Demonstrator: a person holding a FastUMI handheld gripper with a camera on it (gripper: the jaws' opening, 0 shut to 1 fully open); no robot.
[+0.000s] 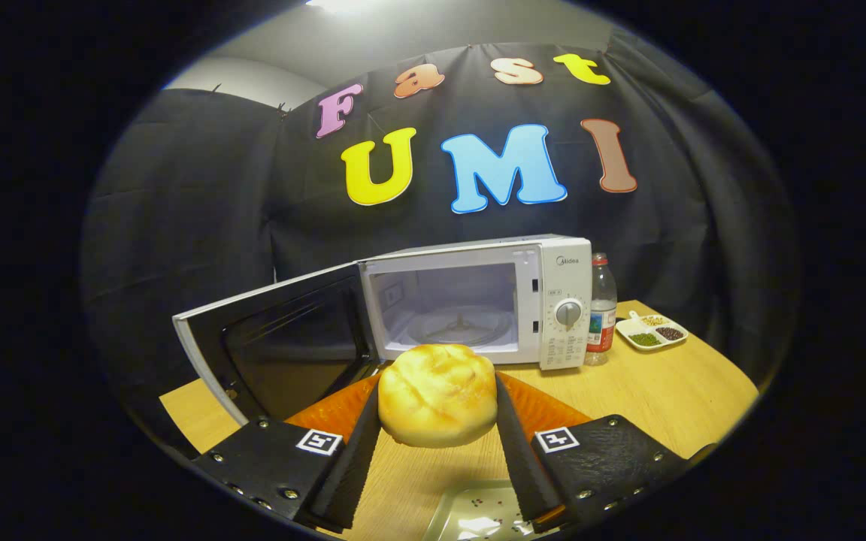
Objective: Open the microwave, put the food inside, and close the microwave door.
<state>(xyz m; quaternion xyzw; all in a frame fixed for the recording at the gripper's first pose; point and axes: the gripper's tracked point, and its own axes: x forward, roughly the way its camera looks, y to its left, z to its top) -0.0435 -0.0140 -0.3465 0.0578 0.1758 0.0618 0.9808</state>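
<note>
Beyond our tongs (437,443) we see the wooden table (673,398), its pale grain smooth and bare on the right side, and on it, straight ahead, the white boxy microwave (478,300). Its control panel carries the brand name "Midea" above a round dial; the smaller print under the dial is too fine for us to read. The microwave door (283,342) stands swung wide open to the left of the tongs, a dark glossy window set in a pale frame, and the cavity shows a round glass turntable (457,327) on its floor. Between the fingers we hold the bun (437,393), round, golden and shiny with shallow creases across its crust; both fingers press against its sides, and it sits lifted in front of the open cavity. Just right of the microwave stands a clear plastic bottle (601,309) with a red cap and a label we cannot read. Further right lies a small white divided dish (652,331) holding green, dark and pale grains. Below the fingers sits a glassy speckled tray (478,515).
</note>
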